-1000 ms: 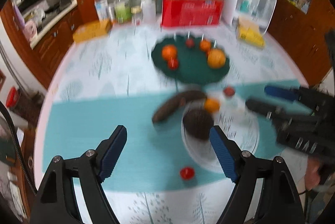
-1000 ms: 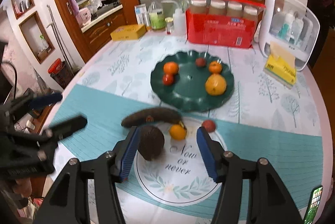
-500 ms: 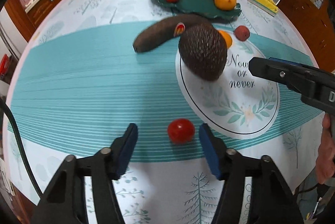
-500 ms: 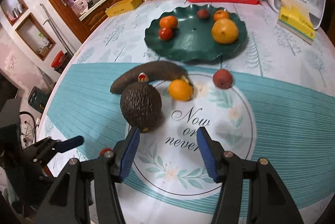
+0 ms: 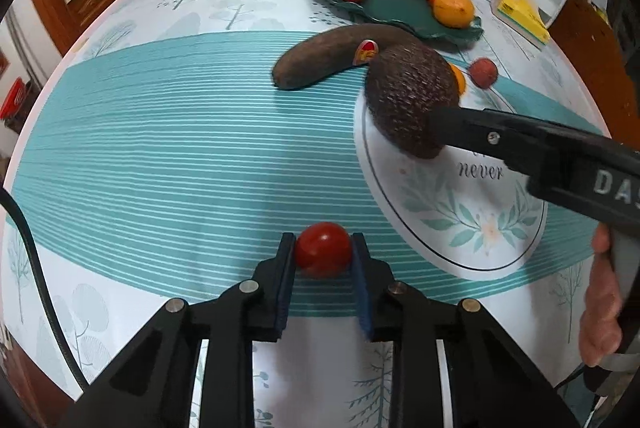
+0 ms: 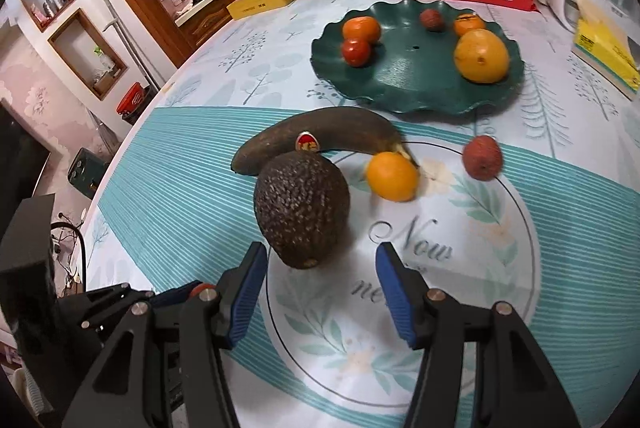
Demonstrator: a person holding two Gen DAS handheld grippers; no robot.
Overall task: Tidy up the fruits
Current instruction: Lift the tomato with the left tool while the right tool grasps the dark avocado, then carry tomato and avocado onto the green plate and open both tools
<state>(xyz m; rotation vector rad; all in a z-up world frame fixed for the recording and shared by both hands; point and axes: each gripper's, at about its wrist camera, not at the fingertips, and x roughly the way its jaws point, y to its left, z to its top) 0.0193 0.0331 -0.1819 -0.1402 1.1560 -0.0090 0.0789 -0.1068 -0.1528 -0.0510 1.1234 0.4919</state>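
Left wrist view is giving me the news: my left gripper is now pinching the cherry tomato between its blue pads, where half a second ago those jaws were standing wide on either side of it with daylight to spare. The tomato is still sitting on the striped teal cloth, so I'm reading this as a grasp just made and not yet lifted.

Over on the right, my right gripper is spreading wide and pushing in low toward the avocado, which is filling far more of the frame than it did a moment back. The fruit's near end is just poking between the fingertips, not yet touched as far as I can tell.

Everything else is waiting: the dark banana is lying just behind the avocado, the small orange is resting against the banana's stem end, and the lychee is sitting a little apart to its right. The green plate is already carrying five fruits, with bare room in the middle.

So I'm judging both hands are committing at once, and the plate looks like the likely destination for both.
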